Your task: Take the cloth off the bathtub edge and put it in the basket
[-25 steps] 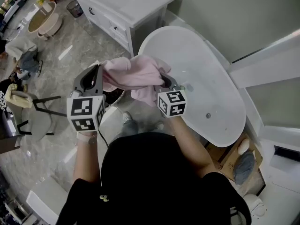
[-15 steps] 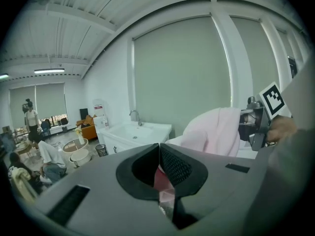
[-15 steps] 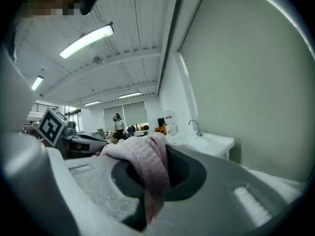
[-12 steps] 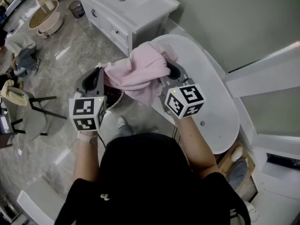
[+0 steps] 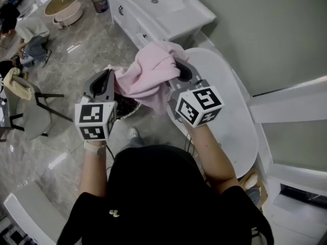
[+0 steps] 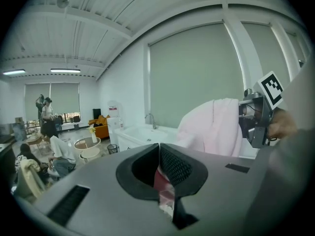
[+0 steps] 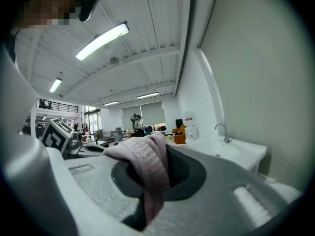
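Both tools are up in front of the person, and the pink cloth [image 5: 150, 73] hangs stretched between them, clear of the white bathtub [image 5: 230, 116]. The left tool [image 5: 108, 78] has its jaws closed tight on a fold of it: in the left gripper view a pinch of pink sits squeezed right between the dark pads. Same story at the right tool [image 5: 180, 71], where the jaws are clamped on a thick ribbed bunch that spills over the top of the jaws and trails down through them in the right gripper view.

From the head view the cloth is in the air, off the bathtub edge. One end is gathered at the right tool over the tub's narrow end, and the rest drapes across to the left tool. In the left gripper view it rises to a peak just beside the right tool.

Beneath the drooping folds sits the dark basket [image 5: 125, 106] on the marble floor [image 5: 76, 50], just beside the bathtub's end. The cloth hides part of its rim from above, and whether it touches the rim I cannot tell. A white washstand [image 5: 163, 9] stands beyond the cloth against the wall. A chair [image 5: 30, 114] sits well apart at the far left.
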Demonstrator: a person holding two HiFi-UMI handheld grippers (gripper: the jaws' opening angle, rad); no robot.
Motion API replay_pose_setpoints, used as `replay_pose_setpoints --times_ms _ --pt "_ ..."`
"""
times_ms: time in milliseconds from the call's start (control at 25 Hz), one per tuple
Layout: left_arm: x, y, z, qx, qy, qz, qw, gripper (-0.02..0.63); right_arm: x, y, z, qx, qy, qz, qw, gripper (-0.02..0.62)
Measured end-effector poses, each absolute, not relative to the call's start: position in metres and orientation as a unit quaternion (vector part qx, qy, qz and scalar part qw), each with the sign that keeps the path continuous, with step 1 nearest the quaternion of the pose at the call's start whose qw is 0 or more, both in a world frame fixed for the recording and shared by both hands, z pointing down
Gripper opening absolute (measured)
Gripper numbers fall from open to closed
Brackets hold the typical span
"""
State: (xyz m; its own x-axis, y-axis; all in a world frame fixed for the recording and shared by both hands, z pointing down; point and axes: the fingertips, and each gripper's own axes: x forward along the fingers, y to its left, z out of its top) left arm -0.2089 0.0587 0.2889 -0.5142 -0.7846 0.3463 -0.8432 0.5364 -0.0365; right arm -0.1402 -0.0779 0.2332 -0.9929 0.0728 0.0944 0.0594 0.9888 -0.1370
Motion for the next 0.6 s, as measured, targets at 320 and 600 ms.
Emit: replay_pose_setpoints --times_ms 320,600 --pt "-0.284 0.139 0.292 0.435 -0.884 0.081 0.153 0.023 -0.236 0.007 0.241 -0.088 -0.991 0.07 0.066 0.026" --pt "-0.324 0.196 0.314 0.397 -0.896 0.073 0.182 0.023 -0.294 0.063 0.262 -0.136 -0.983 0.085 0.09 0.026"
